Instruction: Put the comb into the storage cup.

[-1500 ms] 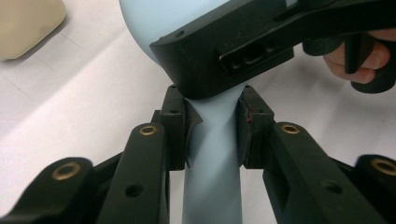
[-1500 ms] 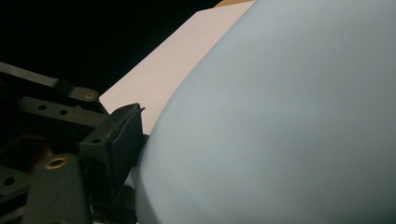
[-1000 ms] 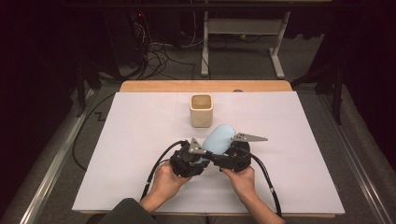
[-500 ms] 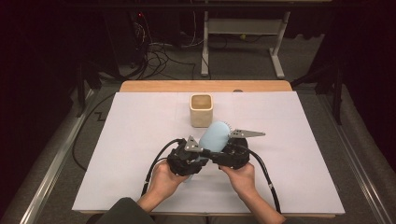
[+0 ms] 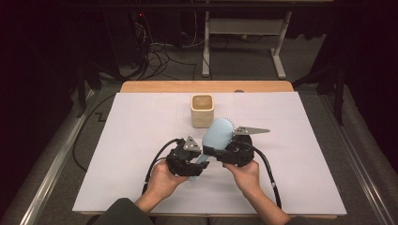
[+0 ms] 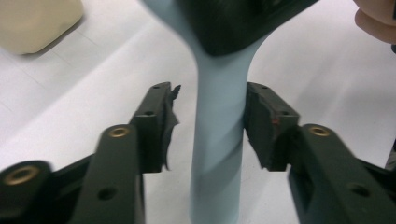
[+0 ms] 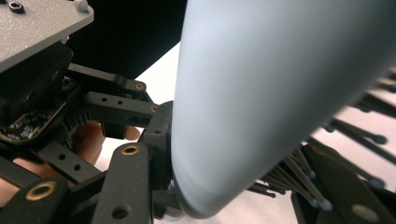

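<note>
Since the earlier frame, your left gripper [image 5: 199, 165] has just been opening its jaws around the handle of the pale blue plastic hairbrush [image 5: 217, 136]. The handle [image 6: 217, 140] stands between the two pads; a gap shows on one side, and on the other side I cannot tell if the pad [image 6: 266, 123] touches it. So this gripper is spread and no longer pinches.

Your right gripper [image 5: 213, 152] has just been closing and now clamps the head of the hairbrush [image 7: 261, 93], one jaw against the smooth back and the other among the dark bristles [image 7: 299, 175]. The brush is above the white table sheet [image 5: 117, 154], head pointing away from you, toward the beige square cup [image 5: 202, 110] which stands just beyond the grippers.

What can go wrong: the smooth rounded back may slide in the right jaws, and the bristles give a soft hold, so the brush could tilt or drop when your left gripper goes away. The handle could also catch on the torn left pad [image 6: 170, 121].

Hidden: the right jaw contact is blurred, and the handle end is cut off.
</note>
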The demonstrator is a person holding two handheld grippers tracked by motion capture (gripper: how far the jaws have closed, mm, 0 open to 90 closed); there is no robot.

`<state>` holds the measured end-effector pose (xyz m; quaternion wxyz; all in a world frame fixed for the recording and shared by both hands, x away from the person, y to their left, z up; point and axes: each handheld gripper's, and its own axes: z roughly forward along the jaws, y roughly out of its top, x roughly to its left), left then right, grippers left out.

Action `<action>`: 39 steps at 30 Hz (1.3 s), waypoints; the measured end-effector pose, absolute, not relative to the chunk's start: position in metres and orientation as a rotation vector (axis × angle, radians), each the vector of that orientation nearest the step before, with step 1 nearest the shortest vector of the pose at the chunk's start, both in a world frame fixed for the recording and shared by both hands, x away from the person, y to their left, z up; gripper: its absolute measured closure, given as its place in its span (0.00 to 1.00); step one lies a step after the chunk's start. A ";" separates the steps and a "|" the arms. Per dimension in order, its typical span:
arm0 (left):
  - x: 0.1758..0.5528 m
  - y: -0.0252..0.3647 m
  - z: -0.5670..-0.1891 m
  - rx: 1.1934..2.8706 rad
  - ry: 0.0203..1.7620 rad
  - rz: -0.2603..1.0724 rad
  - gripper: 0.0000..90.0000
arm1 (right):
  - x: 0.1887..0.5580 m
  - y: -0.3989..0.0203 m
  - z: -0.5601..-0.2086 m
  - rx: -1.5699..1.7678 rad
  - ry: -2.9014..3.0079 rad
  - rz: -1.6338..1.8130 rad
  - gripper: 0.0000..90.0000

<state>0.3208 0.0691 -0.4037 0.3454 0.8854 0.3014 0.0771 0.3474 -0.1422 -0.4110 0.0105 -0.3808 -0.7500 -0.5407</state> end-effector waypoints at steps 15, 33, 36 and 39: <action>0.320 0.081 -0.409 2.249 0.806 0.174 0.42 | 0.350 -0.150 -0.407 -1.205 -2.367 -1.647 0.62; 0.320 0.105 -0.414 2.162 0.850 0.178 0.42 | 0.353 -0.156 -0.403 -1.224 -2.398 -1.593 0.61; 0.320 0.109 -0.414 2.145 0.856 0.181 0.42 | 0.353 -0.157 -0.402 -1.229 -2.404 -1.584 0.62; 0.320 0.114 -0.414 2.138 0.866 0.182 0.41 | 0.354 -0.158 -0.401 -1.232 -2.407 -1.582 0.62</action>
